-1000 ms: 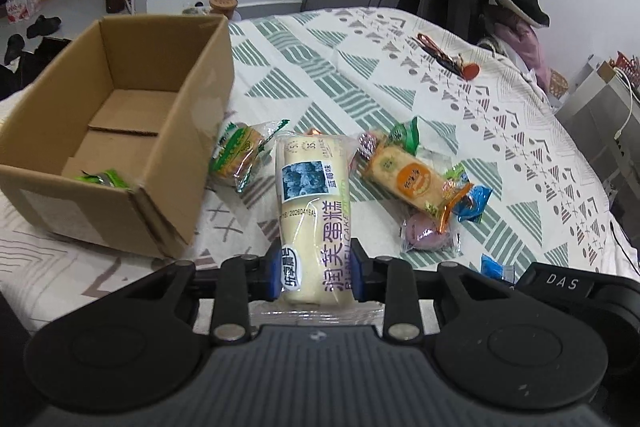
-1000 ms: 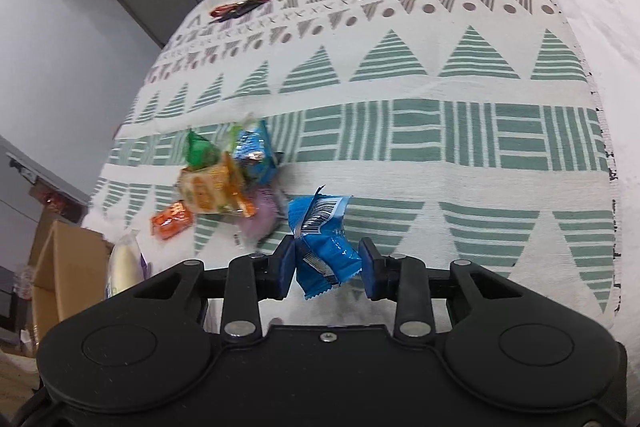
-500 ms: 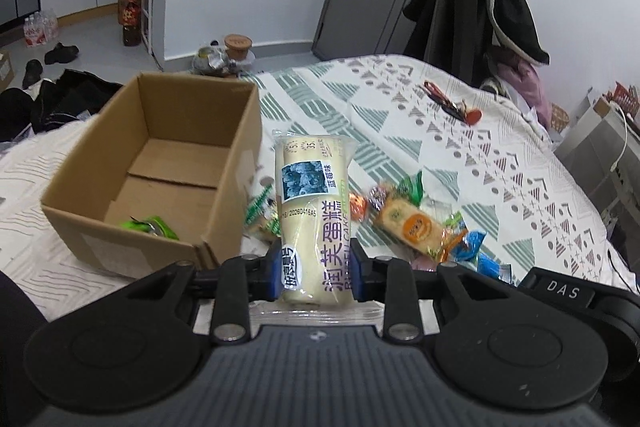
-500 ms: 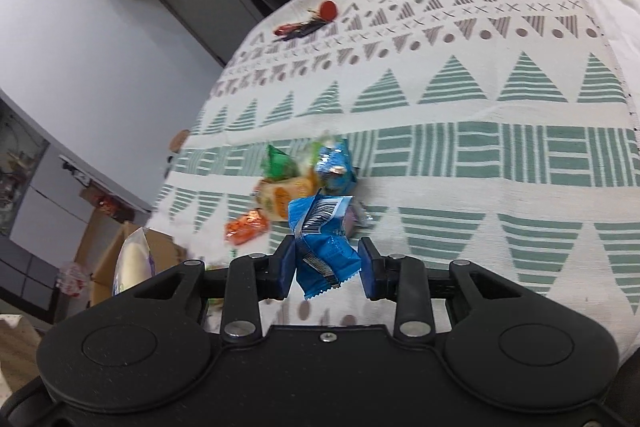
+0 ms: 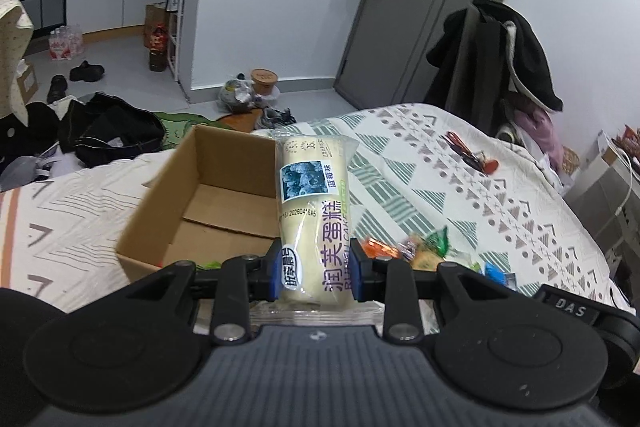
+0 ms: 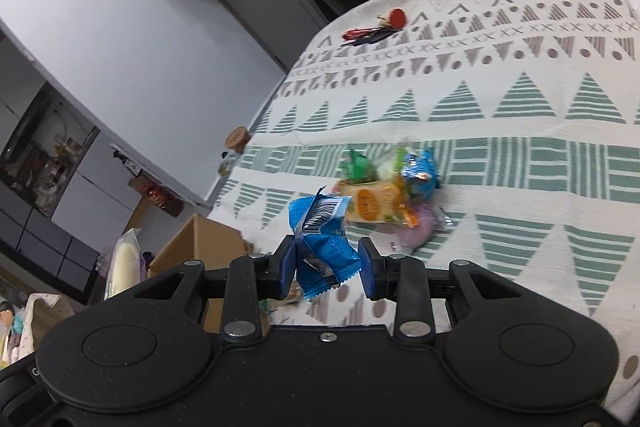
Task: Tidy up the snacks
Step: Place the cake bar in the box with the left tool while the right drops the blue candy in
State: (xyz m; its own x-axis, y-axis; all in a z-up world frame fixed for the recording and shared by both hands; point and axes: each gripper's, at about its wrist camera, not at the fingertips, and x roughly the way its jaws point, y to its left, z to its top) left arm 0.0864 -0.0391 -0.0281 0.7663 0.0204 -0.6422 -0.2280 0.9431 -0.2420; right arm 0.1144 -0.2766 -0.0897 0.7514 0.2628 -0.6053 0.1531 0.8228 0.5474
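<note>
Both sets of jaws are clamped on goods: the left gripper grips a long cake roll near its lower end, the roll standing upright in the air at the near right corner of the cardboard box; the right gripper pinches a small blue packet, held clear of the bedspread. Inside the box something green shows low at the near wall, largely hidden; the far floor is bare cardboard. Beyond the grippers a loose cluster of snacks lies on the bedspread, well short of the box; farther off lie keys with a red tag, no part of the task. Judgement: early stage; two items in transit, the cluster yet to be boxed.
</note>
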